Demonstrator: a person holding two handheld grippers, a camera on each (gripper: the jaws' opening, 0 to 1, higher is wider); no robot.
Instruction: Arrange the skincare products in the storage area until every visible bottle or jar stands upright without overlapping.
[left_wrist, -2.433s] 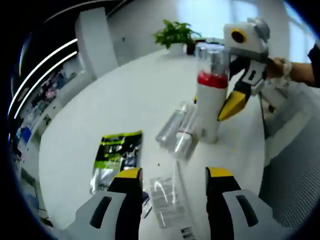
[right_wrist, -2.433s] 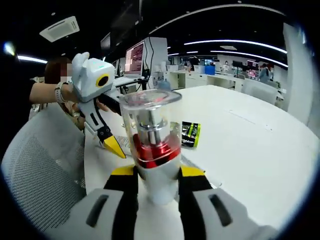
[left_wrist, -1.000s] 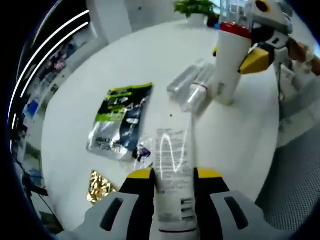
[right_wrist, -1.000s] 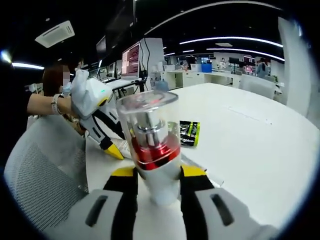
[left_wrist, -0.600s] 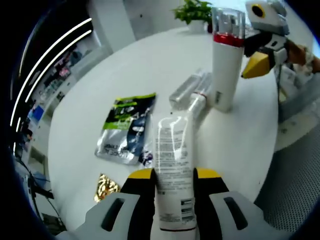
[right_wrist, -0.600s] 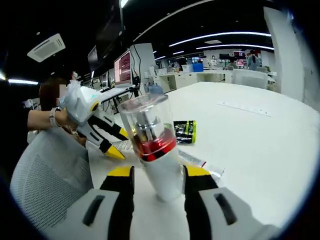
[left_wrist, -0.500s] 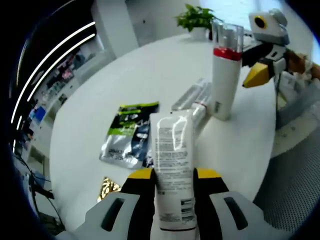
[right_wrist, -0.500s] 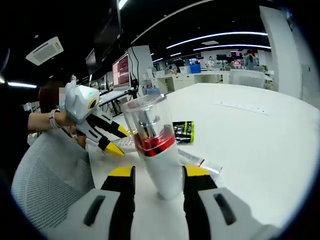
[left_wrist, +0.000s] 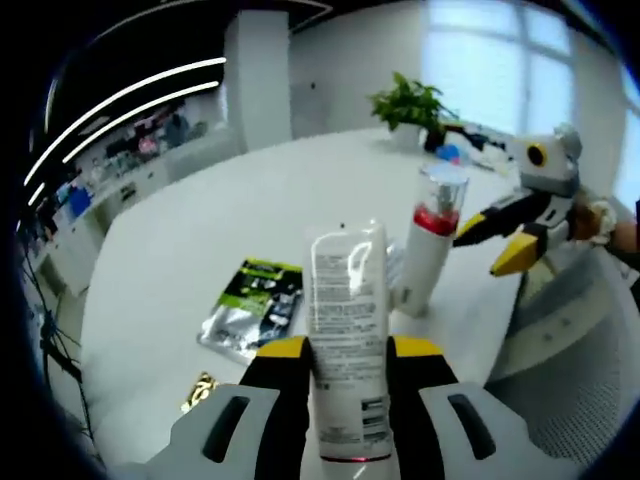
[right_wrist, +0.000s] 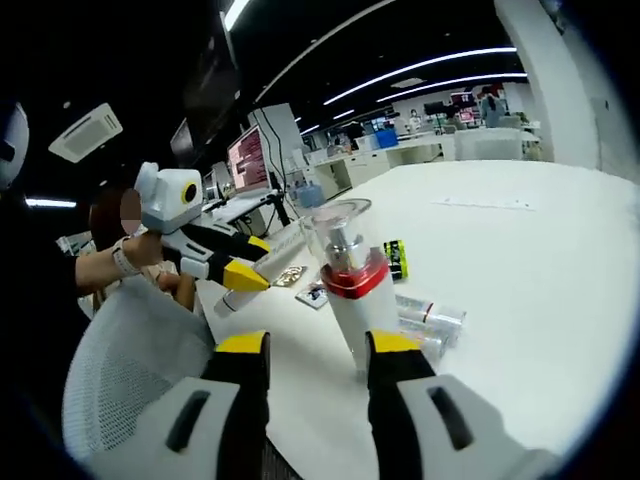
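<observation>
On the white bench (left_wrist: 180, 240) the pump bottle (right_wrist: 352, 290) stands upright ahead of the right gripper (right_wrist: 318, 360), jaws apart, while the left gripper (left_wrist: 345, 360) clamps the tube (left_wrist: 345, 310) aloft, likely needing standing next.

You get bright daylight from the windows (left_wrist: 500, 60) at one o'clock in your left gripper view, washing them out. Your right gripper view is darker, lit by ceiling light strips (right_wrist: 420, 75) at twelve to one o'clock. Glare sits on the tube (left_wrist: 345, 300) you hold. Straight lines bow strongly toward both edges; the far backgrounds are soft.
</observation>
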